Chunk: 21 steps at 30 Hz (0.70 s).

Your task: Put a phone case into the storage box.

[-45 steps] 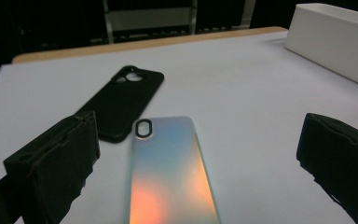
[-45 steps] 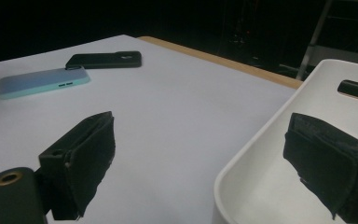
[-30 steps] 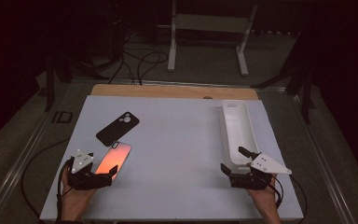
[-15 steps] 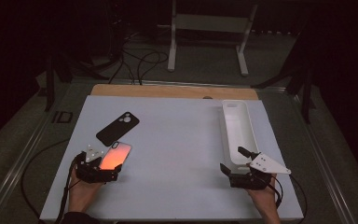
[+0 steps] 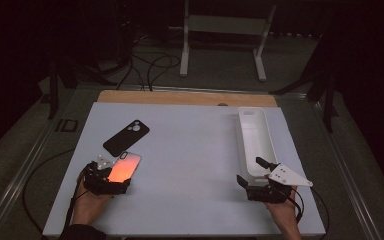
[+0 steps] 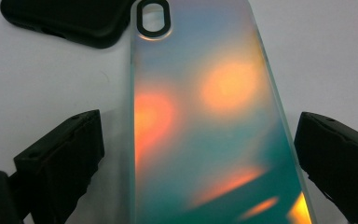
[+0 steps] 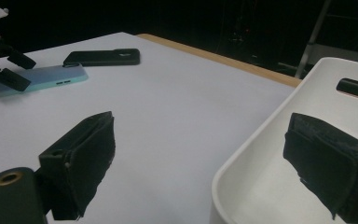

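Progress looks early: the iridescent phone case lies flat on the worktop, between the open fingers of the left gripper, not yet gripped. The right gripper waits open at the near end of the white tray, so grasping and moving remain.

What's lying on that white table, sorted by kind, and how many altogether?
Phone cases: 2, a black case and an iridescent case
White trays: 1, the tray
Hand-held claws: 2, left claw, right claw
Total: 5
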Available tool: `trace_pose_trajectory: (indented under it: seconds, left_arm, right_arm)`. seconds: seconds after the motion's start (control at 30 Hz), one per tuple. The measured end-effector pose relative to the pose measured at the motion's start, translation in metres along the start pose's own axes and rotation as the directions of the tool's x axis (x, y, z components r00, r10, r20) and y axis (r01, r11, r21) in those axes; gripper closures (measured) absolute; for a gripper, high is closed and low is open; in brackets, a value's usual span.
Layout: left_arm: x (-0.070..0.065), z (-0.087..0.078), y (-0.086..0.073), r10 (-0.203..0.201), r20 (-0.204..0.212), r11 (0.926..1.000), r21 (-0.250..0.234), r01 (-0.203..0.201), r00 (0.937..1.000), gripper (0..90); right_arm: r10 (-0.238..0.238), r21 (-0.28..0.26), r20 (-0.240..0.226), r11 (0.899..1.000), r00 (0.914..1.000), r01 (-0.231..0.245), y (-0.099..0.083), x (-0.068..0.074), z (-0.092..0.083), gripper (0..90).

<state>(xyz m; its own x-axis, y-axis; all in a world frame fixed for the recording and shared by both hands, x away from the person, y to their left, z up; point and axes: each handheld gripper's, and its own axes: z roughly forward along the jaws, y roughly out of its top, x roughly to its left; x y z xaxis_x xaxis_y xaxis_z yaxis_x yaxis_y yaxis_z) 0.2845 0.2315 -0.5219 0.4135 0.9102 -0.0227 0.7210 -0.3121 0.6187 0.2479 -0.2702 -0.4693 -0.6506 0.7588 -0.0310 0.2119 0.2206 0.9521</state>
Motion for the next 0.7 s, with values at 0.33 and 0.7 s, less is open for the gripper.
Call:
trace_pose_trajectory:
  seconds: [0.33, 0.7]
  left_arm:
    - [-0.002, 0.003, 0.006, 0.012, -0.004, 0.9981, 0.060, -0.011, 0.9999, 4.5]
    - [-0.003, 0.003, 0.016, 0.019, 0.001, 0.9920, 0.125, -0.019, 0.9998, 10.9]
  right_arm:
    - [0.001, -0.001, 0.001, 1.000, 1.0000, -0.001, 0.000, 0.000, 0.000, 8.9]
    - [-0.004, 0.001, 0.002, 1.000, 1.0000, 0.004, 0.001, 0.001, 0.001, 8.9]
